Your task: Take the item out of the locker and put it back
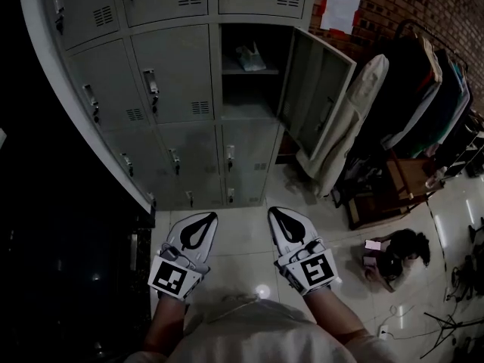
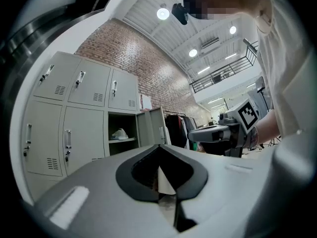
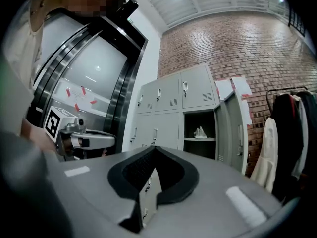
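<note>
The item (image 1: 249,57) lies on the shelf (image 1: 261,72) inside the open locker compartment (image 1: 246,93), in the upper part of it. Its long axis runs along the front edge of the shelf, from side to side. It is low and longer than it is tall, with one small peak that points up. We cannot tell which end is its front.

The door (image 1: 314,89) of this compartment is hinged on the right and stands swung out to the right, so the opening faces us. All the other locker doors (image 1: 172,70) around it are shut. Just beside the open door hangs a light coat (image 1: 348,127), and further right there is a rack of darker clothes (image 1: 423,89) before a brick wall (image 1: 408,6) with papers (image 1: 342,7) on it. A dark bundle (image 1: 393,257) lies on the tiled floor (image 1: 242,233) at the right, well apart from the lockers.

The item is pale, almost white, and looks soft or crumpled. It is too small for us to say what it is.

The left hand-held gripper (image 1: 203,219) and the right hand-held gripper (image 1: 278,213) are side by side over the floor, and both point toward the lockers. Each has its jaws pressed together and is empty. Both are well apart from the item.
</note>
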